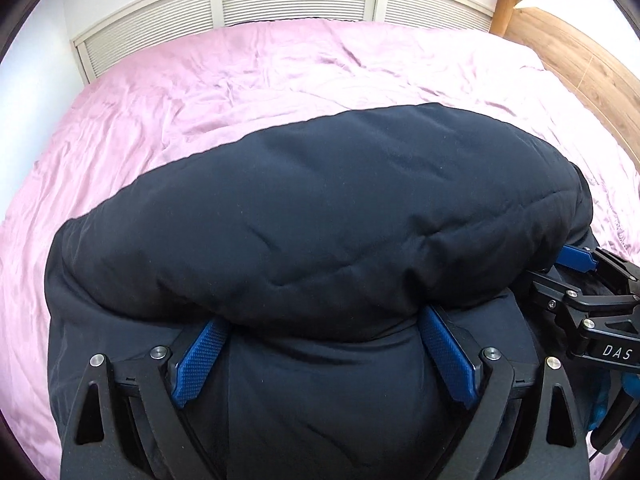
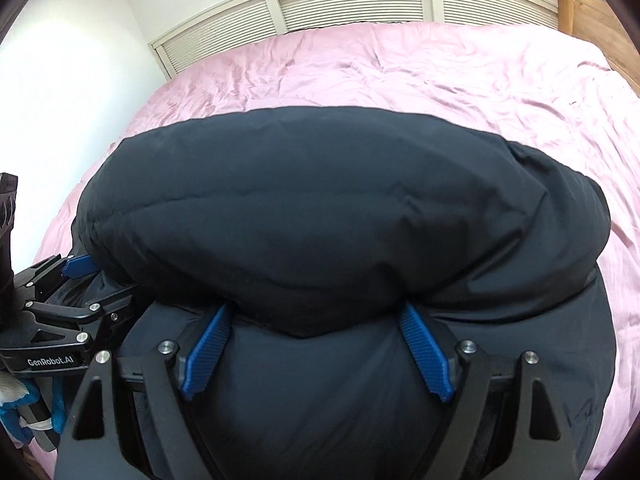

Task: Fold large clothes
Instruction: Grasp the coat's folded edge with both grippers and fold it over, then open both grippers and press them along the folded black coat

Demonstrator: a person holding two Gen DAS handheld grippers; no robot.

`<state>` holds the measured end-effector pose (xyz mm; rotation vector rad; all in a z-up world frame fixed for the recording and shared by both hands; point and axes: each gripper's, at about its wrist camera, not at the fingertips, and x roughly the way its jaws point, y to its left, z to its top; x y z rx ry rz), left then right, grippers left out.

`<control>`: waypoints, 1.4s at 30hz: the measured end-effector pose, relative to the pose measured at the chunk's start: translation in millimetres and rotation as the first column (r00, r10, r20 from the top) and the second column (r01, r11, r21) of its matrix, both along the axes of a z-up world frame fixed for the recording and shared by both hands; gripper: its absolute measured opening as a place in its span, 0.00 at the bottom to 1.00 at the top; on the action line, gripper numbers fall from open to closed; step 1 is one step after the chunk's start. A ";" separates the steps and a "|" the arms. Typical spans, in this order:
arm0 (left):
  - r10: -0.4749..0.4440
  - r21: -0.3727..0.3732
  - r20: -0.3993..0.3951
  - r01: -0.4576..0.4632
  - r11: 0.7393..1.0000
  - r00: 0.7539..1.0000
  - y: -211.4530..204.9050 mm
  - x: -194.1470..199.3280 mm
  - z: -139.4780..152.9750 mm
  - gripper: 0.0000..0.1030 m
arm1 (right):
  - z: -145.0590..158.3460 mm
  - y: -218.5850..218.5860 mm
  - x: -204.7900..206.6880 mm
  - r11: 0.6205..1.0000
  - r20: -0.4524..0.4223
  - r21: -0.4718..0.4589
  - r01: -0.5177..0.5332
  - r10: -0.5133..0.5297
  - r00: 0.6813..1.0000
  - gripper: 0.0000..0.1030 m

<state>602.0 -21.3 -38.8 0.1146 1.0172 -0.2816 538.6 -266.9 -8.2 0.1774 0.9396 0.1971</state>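
Note:
A large dark navy padded jacket (image 1: 312,216) lies bunched on the pink bed; it also fills the right wrist view (image 2: 328,216). My left gripper (image 1: 324,324) is wide open, its blue pads (image 1: 200,360) spread and its tips tucked under a thick fold of the jacket. My right gripper (image 2: 316,316) is also wide open, its blue pads (image 2: 424,352) spread under the same fold. The right gripper shows at the right edge of the left wrist view (image 1: 576,280). The left gripper shows at the left edge of the right wrist view (image 2: 76,280). All fingertips are hidden by cloth.
The pink wrinkled bed sheet (image 1: 240,80) spreads around and beyond the jacket. A white slatted panel (image 1: 292,0) stands behind the bed. A wooden bed frame (image 1: 580,52) runs along the right. A white wall (image 2: 68,72) is at the left.

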 end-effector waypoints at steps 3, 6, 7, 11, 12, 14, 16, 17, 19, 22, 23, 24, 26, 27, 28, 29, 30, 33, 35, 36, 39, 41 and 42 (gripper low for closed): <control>-0.005 0.009 -0.028 0.005 1.000 1.000 -5.5 19.0 1.2 0.94 | 2.0 -6.9 17.4 1.000 -0.009 -0.009 0.002 -0.002 1.000 0.81; -0.007 0.021 -0.059 0.008 1.000 0.998 -9.2 36.7 -2.6 0.98 | 3.6 -10.0 35.1 1.000 -0.030 -0.028 -0.003 0.002 1.000 0.81; -0.008 0.026 -0.067 0.010 1.000 0.998 -11.2 42.0 -4.7 0.99 | 4.8 -13.7 40.7 0.999 -0.032 -0.035 -0.004 0.003 0.999 0.81; -0.001 0.003 -0.116 0.001 1.000 0.993 -12.6 60.3 -18.9 0.99 | -1.4 -16.8 65.0 0.998 -0.063 -0.064 -0.021 0.017 0.998 0.82; 0.003 -0.004 -0.126 -0.003 1.000 0.992 -11.2 64.4 -23.7 0.99 | -5.8 -20.0 70.9 0.998 -0.076 -0.056 -0.020 0.016 0.997 0.83; 0.010 -0.009 -0.138 -0.011 1.000 0.990 -11.8 71.6 -32.3 0.99 | -17.5 -25.5 77.5 0.999 -0.105 -0.033 -0.017 0.013 0.994 0.85; 0.011 -0.003 -0.147 -0.012 1.000 0.989 -14.8 76.1 -40.6 0.99 | -28.0 -22.8 84.1 0.999 -0.132 -0.033 -0.023 0.019 0.991 0.87; 0.012 0.000 -0.148 -0.012 1.000 0.989 -15.8 77.8 -44.1 0.99 | -32.4 -21.7 88.6 0.999 -0.141 -0.039 -0.026 0.021 0.990 0.89; 0.015 -0.004 -0.149 -0.016 1.000 0.989 -17.4 80.5 -50.7 0.99 | -41.2 -20.8 96.8 0.998 -0.153 -0.048 -0.031 0.024 0.988 0.91; 0.023 -0.010 -0.152 -0.025 1.000 0.988 -13.1 90.0 -59.8 0.99 | -52.1 -7.2 113.0 0.998 -0.165 -0.052 -0.032 0.023 0.986 0.93; 0.025 -0.006 -0.152 -0.026 1.000 0.988 -13.8 90.6 -61.1 0.99 | -55.8 -7.1 116.0 0.998 -0.168 -0.056 -0.032 0.022 0.986 0.94; 0.025 -0.001 -0.151 -0.025 1.000 0.988 -12.8 89.5 -62.0 0.99 | -58.7 -6.9 117.8 0.998 -0.171 -0.060 -0.032 0.021 0.985 0.94; 0.023 0.016 -0.153 -0.021 1.000 0.988 -21.9 97.6 -63.8 0.99 | -60.4 -4.4 120.8 0.997 -0.179 -0.070 -0.034 0.021 0.984 0.95; 0.021 0.020 -0.156 -0.018 1.000 0.987 -22.1 96.3 -63.4 0.99 | -60.3 -4.5 120.5 0.996 -0.183 -0.075 -0.038 0.024 0.983 0.95; 0.017 0.021 -0.165 -0.013 1.000 0.986 -19.9 96.5 -61.9 0.99 | -59.6 -5.4 120.5 0.996 -0.186 -0.078 -0.044 0.029 0.982 0.95; 0.012 0.022 -0.176 -0.008 1.000 0.984 -19.5 98.0 -61.4 0.99 | -57.6 -6.4 118.6 0.996 -0.188 -0.080 -0.051 0.035 0.982 0.95; 0.004 0.025 -0.184 0.000 1.000 0.983 -14.0 97.1 -59.1 0.99 | -56.4 -8.3 118.4 0.995 -0.190 -0.081 -0.057 0.041 0.981 0.95; -0.017 0.031 -0.208 0.024 0.999 0.978 -3.4 96.8 -50.0 0.99 | -52.7 -21.3 116.3 0.996 -0.202 -0.079 -0.048 0.031 0.979 0.95; -0.009 0.030 -0.217 0.016 0.999 0.976 4.8 98.8 -45.8 0.99 | -51.6 -37.5 113.3 0.997 -0.206 -0.075 -0.020 0.005 0.978 0.95; -0.001 0.028 -0.220 0.007 1.000 0.975 10.5 98.7 -43.6 0.99 | -51.6 -46.9 111.3 0.997 -0.210 -0.077 -0.002 -0.015 0.978 0.95; 0.038 0.022 -0.233 -0.034 0.999 0.972 32.3 97.9 -39.4 0.99 | -53.4 -72.4 104.1 0.995 -0.224 -0.090 0.048 -0.067 0.972 0.95; 0.087 0.025 -0.246 -0.083 0.996 0.965 51.7 97.6 -36.9 0.99 | -54.2 -89.1 99.2 0.991 -0.234 -0.113 0.076 -0.101 0.967 0.95; 0.118 0.030 -0.253 -0.114 0.993 0.960 62.4 97.7 -35.5 0.99 | -54.1 -97.3 97.3 0.986 -0.237 -0.137 0.090 -0.121 0.964 0.95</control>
